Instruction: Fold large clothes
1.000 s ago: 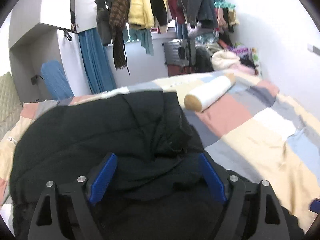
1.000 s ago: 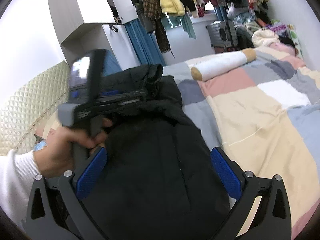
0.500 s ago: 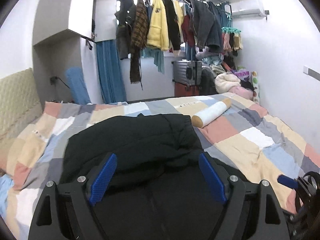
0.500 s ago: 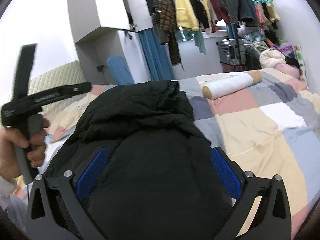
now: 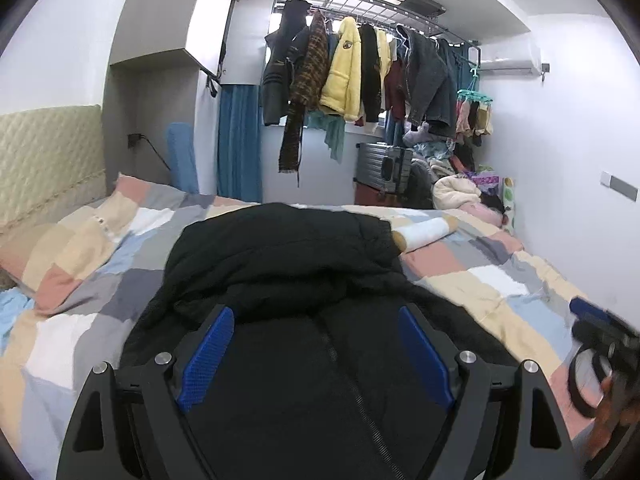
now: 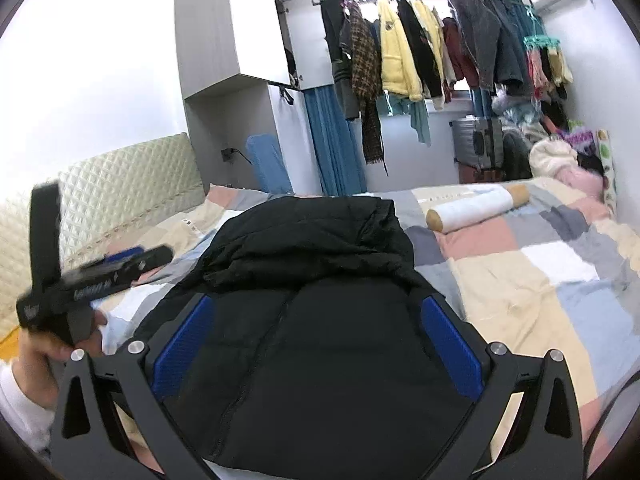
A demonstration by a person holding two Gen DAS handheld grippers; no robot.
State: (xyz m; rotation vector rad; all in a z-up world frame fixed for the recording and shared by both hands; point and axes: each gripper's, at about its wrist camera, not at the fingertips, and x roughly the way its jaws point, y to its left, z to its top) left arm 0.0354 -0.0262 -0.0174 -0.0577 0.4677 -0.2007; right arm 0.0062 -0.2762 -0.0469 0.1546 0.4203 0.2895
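Your left gripper [image 5: 316,354] had its jaws spread wide, nothing between the blue pads [image 5: 206,356] but the view down onto the black jacket [image 5: 304,280]. Your right gripper [image 6: 316,346] was the same: jaws wide apart, gripping nothing, with its pads [image 6: 452,346] framing the jacket's zipper line. Neither gripper touched the cloth as far as the views showed.

The jacket lay on the bed [image 5: 480,292], on the patchwork quilt, roughly in the middle. Its near part was flat, zipper running toward you, and its far part was folded over into a thick bunched ridge [image 6: 316,236] across the width.

In the right wrist view you held the left gripper out over the left side of the bed, your hand [image 6: 60,344] wrapped round its handle, its image blurred. In the left wrist view the right gripper showed at the lower right edge, also blurred, beside the jacket and over the quilt.

Just past the jacket's far right corner lay a white roll [image 6: 476,208] with tan ends, resting on the quilt. A pillow [image 5: 68,256] in the same patchwork sat at the left, by the quilted headboard [image 6: 120,188]. Beyond the bed's far side stood a grey suitcase [image 5: 384,168], a heap of clothes [image 5: 460,188] at the right wall, and a rack [image 5: 360,0] of hanging coats above, a yellow one [image 5: 340,76] among them. A blue curtain [image 6: 332,148] hung below the white cabinet [image 6: 228,28].
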